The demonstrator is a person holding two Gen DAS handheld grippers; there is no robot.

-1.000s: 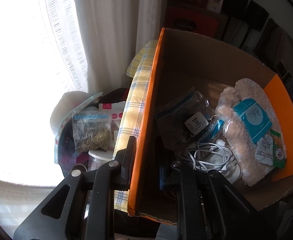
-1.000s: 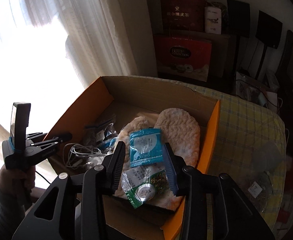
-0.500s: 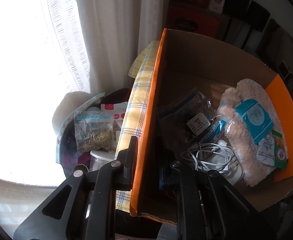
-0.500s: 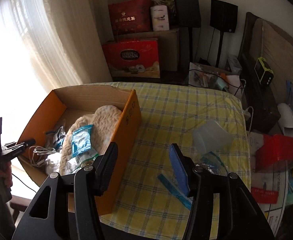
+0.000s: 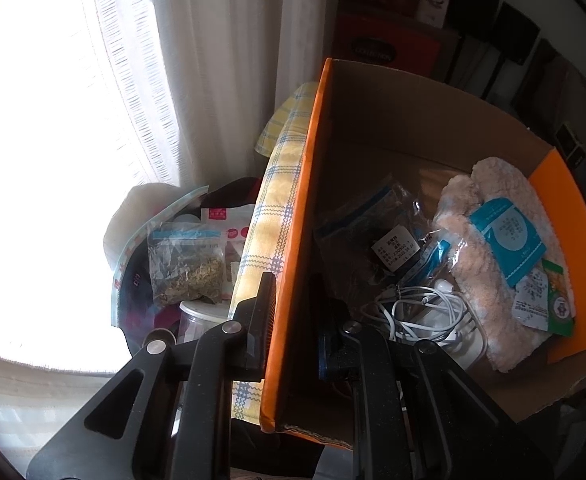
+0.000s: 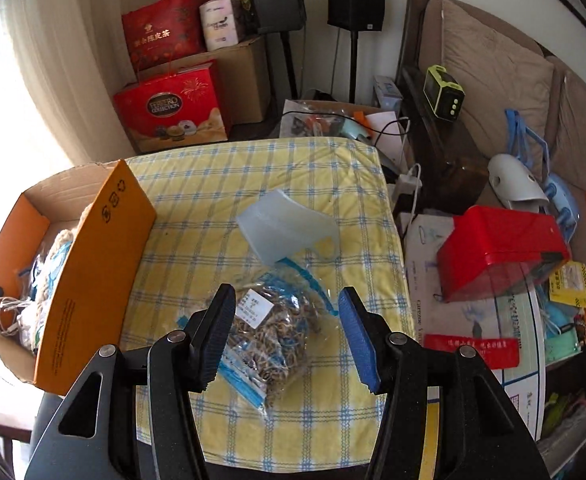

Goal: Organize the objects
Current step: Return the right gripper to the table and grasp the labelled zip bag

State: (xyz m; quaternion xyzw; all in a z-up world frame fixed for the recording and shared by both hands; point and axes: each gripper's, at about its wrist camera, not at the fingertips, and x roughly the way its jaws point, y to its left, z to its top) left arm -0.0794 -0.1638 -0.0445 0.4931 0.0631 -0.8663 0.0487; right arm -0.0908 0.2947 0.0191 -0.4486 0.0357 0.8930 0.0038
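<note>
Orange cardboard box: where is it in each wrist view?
Left wrist: orange cardboard box fills centre and right, its near wall clamped between the left gripper fingers.
Right wrist: box at left edge.
Shared landmark: yellow checked cloth.

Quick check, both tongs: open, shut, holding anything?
Left tongs: shut on the cardboard box wall.
Right tongs: open, jaws just widened, above the clear bag of dried goods, not gripping it.
</note>
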